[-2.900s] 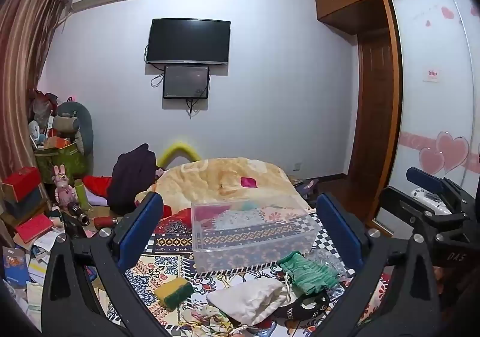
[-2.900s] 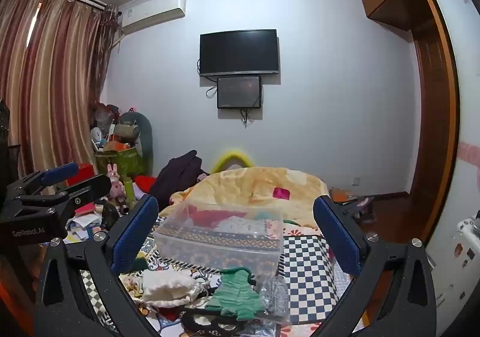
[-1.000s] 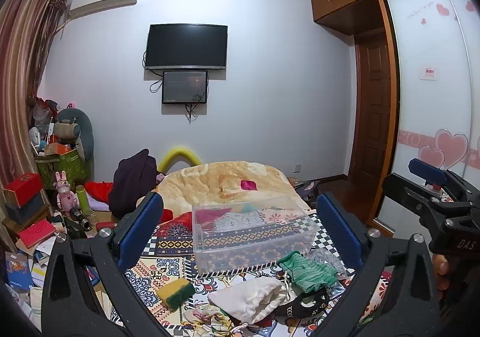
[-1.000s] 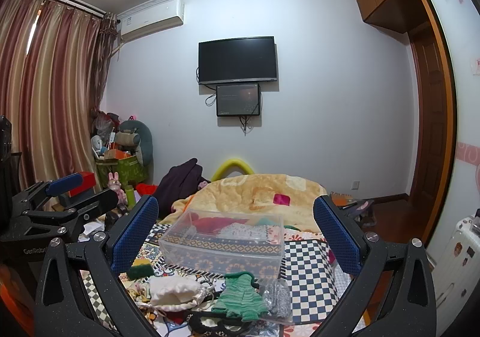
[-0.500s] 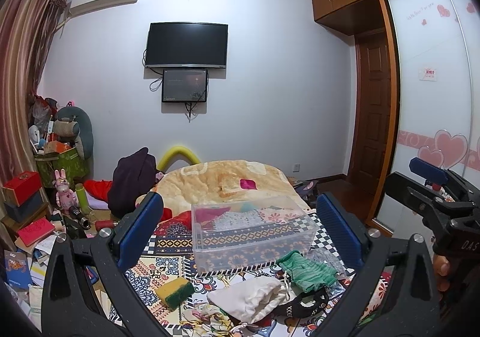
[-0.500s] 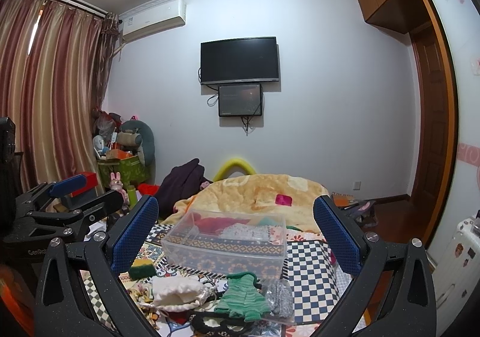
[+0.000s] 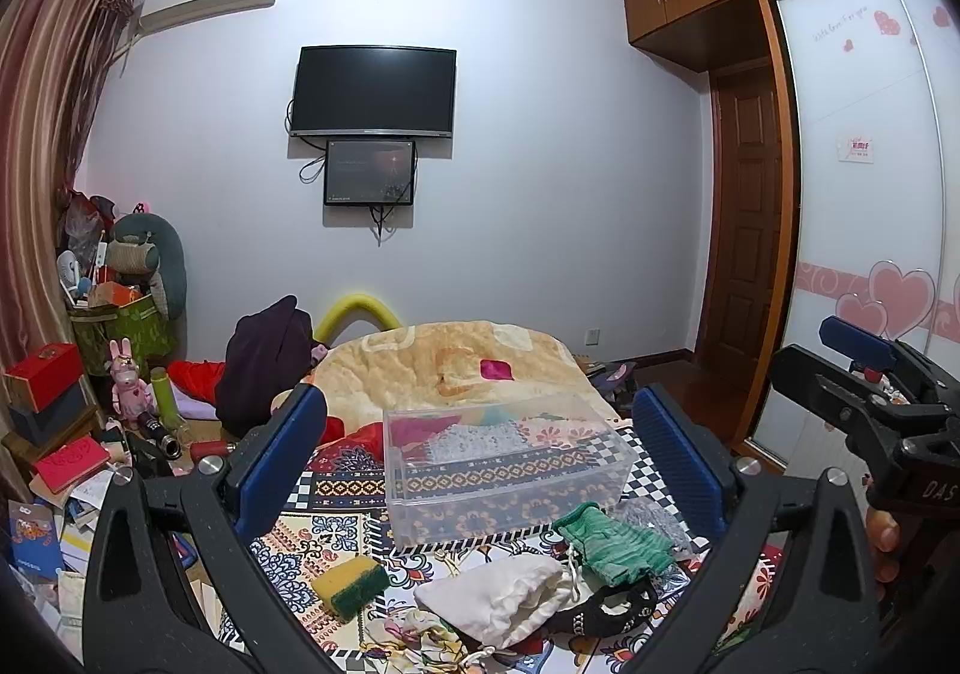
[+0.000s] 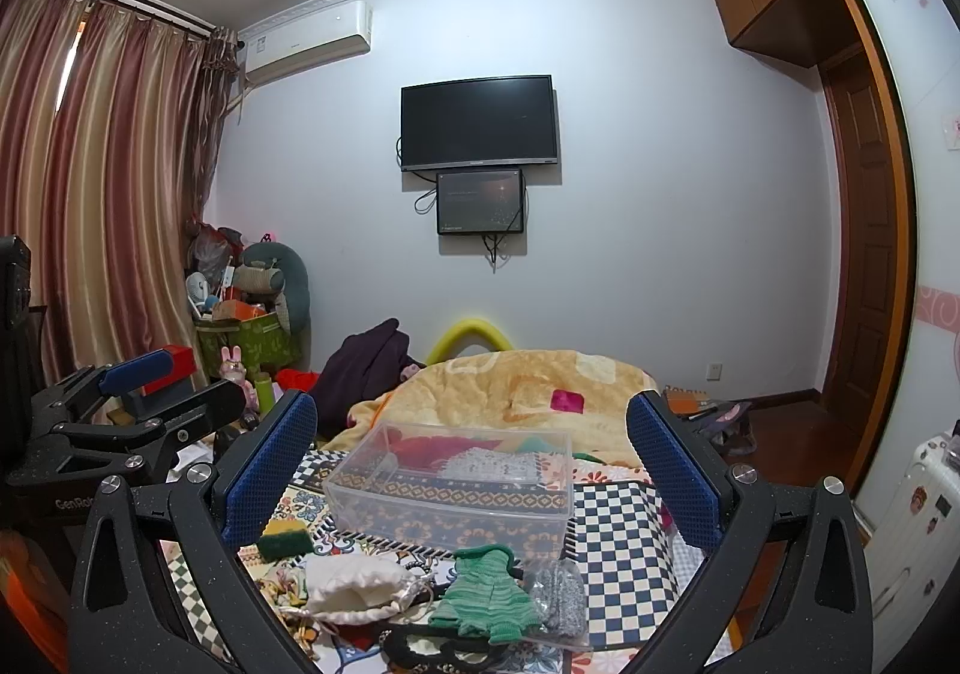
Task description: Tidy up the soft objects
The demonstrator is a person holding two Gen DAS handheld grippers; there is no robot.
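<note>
Your left gripper (image 7: 480, 464) is held up over the near end of the bed, jaws spread wide and gripping nothing; your right gripper (image 8: 471, 464) hangs alongside it, equally wide and empty. Between and beyond both sets of blue pads sits the clear plastic box (image 7: 507, 470), long axis running left to right across the patterned bedspread (image 7: 336, 488), its open top facing up with a few fabric pieces already inside. Nearer to you than the box lies the loose pile: the yellow-and-green sponge (image 7: 350, 585) at the near left, pointing diagonally toward the box; the white drawstring pouch (image 7: 501, 599) in the middle, lying left to right; the green knitted piece (image 7: 612, 542) just right of it, angled from the box toward the near right. A grey mesh bag (image 8: 558, 596) lies touching the green knit's right side, and a black patterned band (image 7: 606, 611) curls at the pouch's near edge. All of it sits below your fingertips, well apart from them.
</note>
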